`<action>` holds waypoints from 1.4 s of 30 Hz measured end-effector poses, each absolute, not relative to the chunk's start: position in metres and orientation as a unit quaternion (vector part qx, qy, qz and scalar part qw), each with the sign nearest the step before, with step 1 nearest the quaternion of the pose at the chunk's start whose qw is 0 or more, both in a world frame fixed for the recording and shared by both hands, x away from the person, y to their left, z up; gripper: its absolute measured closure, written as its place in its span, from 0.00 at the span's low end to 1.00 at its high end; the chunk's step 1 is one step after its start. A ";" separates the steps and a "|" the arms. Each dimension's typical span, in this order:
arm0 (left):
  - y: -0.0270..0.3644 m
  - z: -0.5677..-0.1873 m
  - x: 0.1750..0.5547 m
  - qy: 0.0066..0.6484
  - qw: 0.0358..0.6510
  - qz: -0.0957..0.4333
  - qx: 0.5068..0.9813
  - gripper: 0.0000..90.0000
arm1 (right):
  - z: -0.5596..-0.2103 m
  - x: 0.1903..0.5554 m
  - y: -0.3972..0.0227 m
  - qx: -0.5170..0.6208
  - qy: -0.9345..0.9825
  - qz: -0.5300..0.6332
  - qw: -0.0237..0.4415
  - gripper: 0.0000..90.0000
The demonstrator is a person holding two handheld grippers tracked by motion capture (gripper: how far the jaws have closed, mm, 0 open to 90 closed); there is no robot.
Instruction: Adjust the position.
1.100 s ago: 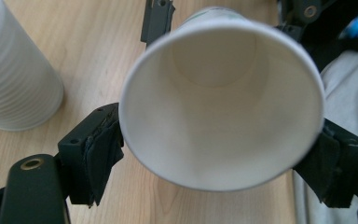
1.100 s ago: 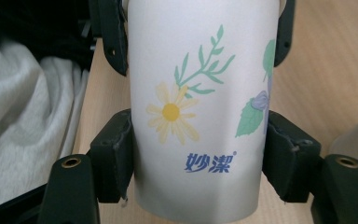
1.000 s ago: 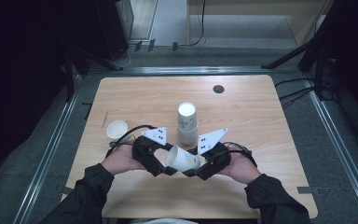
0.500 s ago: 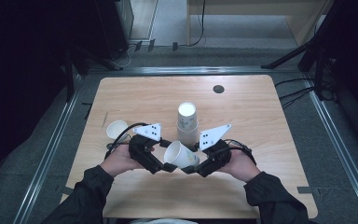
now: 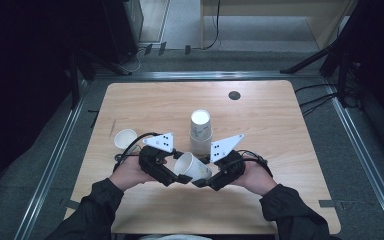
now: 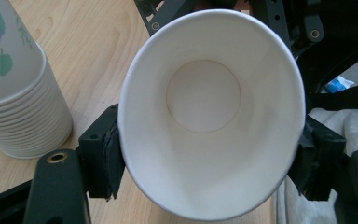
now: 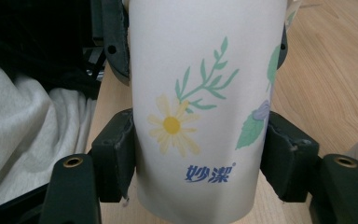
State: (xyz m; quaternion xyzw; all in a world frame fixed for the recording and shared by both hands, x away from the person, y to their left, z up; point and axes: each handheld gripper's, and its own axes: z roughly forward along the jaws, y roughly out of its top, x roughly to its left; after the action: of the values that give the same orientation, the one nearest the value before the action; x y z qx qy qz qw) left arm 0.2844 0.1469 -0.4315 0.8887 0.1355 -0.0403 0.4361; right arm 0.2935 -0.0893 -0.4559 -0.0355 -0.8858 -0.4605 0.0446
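Observation:
A white paper cup [image 5: 192, 167] with a flower print lies on its side in the air, held between both grippers over the table's near middle. My left gripper [image 5: 179, 176] is shut on the cup's rim; in the left gripper view the open mouth [image 6: 205, 116] is squeezed into an oval between the pads [image 6: 103, 154]. My right gripper [image 5: 204, 179] is shut on the cup's body, and the right gripper view shows the printed side [image 7: 200, 93] between its pads [image 7: 116, 158]. An upside-down stack of paper cups [image 5: 200, 132] stands just beyond the grippers.
A single white cup [image 5: 125, 137] stands mouth up on the wooden table [image 5: 280, 130] left of my left hand. A small dark round spot [image 5: 234, 95] sits at the far right of the table. In the left gripper view the stack [image 6: 18, 93] stands close at the left.
Both grippers, still holding the cup, have shifted slightly away from the person, and the grey plates on them have tilted. The stack and the single cup have not moved.

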 end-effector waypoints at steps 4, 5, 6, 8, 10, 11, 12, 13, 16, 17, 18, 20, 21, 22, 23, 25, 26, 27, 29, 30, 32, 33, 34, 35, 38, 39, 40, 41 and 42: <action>0.144 -0.431 0.283 0.136 0.426 -0.031 0.894 0.29 | -0.458 0.295 -0.089 -0.036 -0.889 -0.455 0.049 0.35; 0.144 -0.432 0.282 0.134 0.418 -0.028 0.898 0.29 | -0.459 0.295 -0.088 -0.037 -0.891 -0.450 0.049 0.33; 0.143 -0.432 0.282 0.131 0.412 -0.026 0.901 0.29 | -0.461 0.295 -0.087 -0.038 -0.893 -0.445 0.050 0.32; 0.141 -0.433 0.281 0.126 0.398 -0.021 0.909 0.30 | -0.464 0.295 -0.087 -0.039 -0.896 -0.438 0.053 0.31; 0.140 -0.434 0.281 0.123 0.388 -0.021 0.913 0.30 | -0.468 0.295 -0.085 -0.041 -0.901 -0.428 0.053 0.31; 0.139 -0.434 0.280 0.124 0.386 -0.018 0.914 0.30 | -0.469 0.295 -0.084 -0.041 -0.903 -0.425 0.054 0.31; 0.138 -0.435 0.280 0.120 0.380 -0.018 0.917 0.30 | -0.471 0.295 -0.083 -0.041 -0.903 -0.423 0.055 0.31; 0.137 -0.435 0.279 0.120 0.378 -0.017 0.918 0.30 | -0.472 0.294 -0.081 -0.042 -0.905 -0.420 0.057 0.31; 0.134 -0.436 0.278 0.113 0.371 -0.015 0.922 0.31 | -0.476 0.293 -0.076 -0.036 -0.907 -0.415 0.059 0.31; 0.133 -0.436 0.277 0.112 0.369 -0.014 0.923 0.31 | -0.477 0.292 -0.074 -0.033 -0.908 -0.413 0.059 0.31; 0.132 -0.436 0.277 0.110 0.369 -0.015 0.923 0.31 | -0.478 0.291 -0.072 -0.031 -0.908 -0.413 0.060 0.31; 0.131 -0.437 0.276 0.108 0.367 -0.013 0.924 0.31 | -0.479 0.290 -0.070 -0.028 -0.908 -0.414 0.063 0.33; 0.130 -0.437 0.276 0.107 0.366 -0.011 0.924 0.31 | -0.479 0.289 -0.069 -0.027 -0.907 -0.414 0.065 0.35; 0.130 -0.437 0.276 0.108 0.366 -0.014 0.924 0.31 | -0.479 0.289 -0.069 -0.023 -0.907 -0.415 0.066 0.39; 0.130 -0.437 0.276 0.107 0.367 -0.015 0.924 0.31 | -0.479 0.288 -0.068 -0.019 -0.907 -0.415 0.066 0.39; 0.131 -0.437 0.276 0.107 0.368 -0.015 0.924 0.31 | -0.479 0.287 -0.068 -0.016 -0.908 -0.414 0.063 0.39; 0.131 -0.437 0.276 0.107 0.367 -0.015 0.924 0.31 | -0.479 0.288 -0.068 -0.015 -0.908 -0.414 0.062 0.39; 0.131 -0.437 0.276 0.107 0.366 -0.015 0.924 0.30 | -0.479 0.288 -0.068 -0.015 -0.908 -0.413 0.062 0.39; 0.131 -0.438 0.276 0.109 0.367 -0.018 0.923 0.30 | -0.479 0.288 -0.068 -0.016 -0.909 -0.412 0.061 0.39; 0.131 -0.438 0.276 0.109 0.368 -0.019 0.923 0.29 | -0.479 0.288 -0.068 -0.015 -0.910 -0.411 0.061 0.39; 0.132 -0.439 0.277 0.110 0.371 -0.022 0.922 0.27 | -0.478 0.288 -0.068 -0.016 -0.910 -0.411 0.059 0.39; 0.132 -0.438 0.278 0.112 0.373 -0.025 0.921 0.27 | -0.477 0.288 -0.068 -0.016 -0.909 -0.412 0.058 0.39; 0.133 -0.438 0.278 0.114 0.374 -0.027 0.920 0.26 | -0.477 0.288 -0.068 -0.016 -0.909 -0.413 0.058 0.39; 0.133 -0.438 0.279 0.117 0.378 -0.030 0.918 0.25 | -0.476 0.288 -0.069 -0.016 -0.908 -0.415 0.056 0.39; 0.136 -0.437 0.281 0.123 0.385 -0.028 0.914 0.18 | -0.473 0.289 -0.071 -0.019 -0.906 -0.420 0.051 0.39; 0.137 -0.436 0.282 0.129 0.392 -0.030 0.910 0.16 | -0.472 0.289 -0.072 -0.019 -0.905 -0.421 0.049 0.39; 0.139 -0.434 0.282 0.134 0.399 -0.026 0.907 0.14 | -0.471 0.290 -0.074 -0.020 -0.905 -0.422 0.048 0.39; 0.142 -0.433 0.283 0.137 0.404 -0.025 0.904 0.14 | -0.470 0.291 -0.075 -0.022 -0.904 -0.424 0.045 0.39; 0.144 -0.432 0.284 0.142 0.414 -0.026 0.899 0.14 | -0.470 0.291 -0.076 -0.024 -0.904 -0.425 0.044 0.39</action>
State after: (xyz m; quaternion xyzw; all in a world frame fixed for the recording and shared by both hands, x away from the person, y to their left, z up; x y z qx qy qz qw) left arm 0.2840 0.1442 -0.4318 0.8990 0.1420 -0.0265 0.4135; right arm 0.2913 -0.0763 -0.4696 -0.0242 -0.9040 -0.4246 0.0435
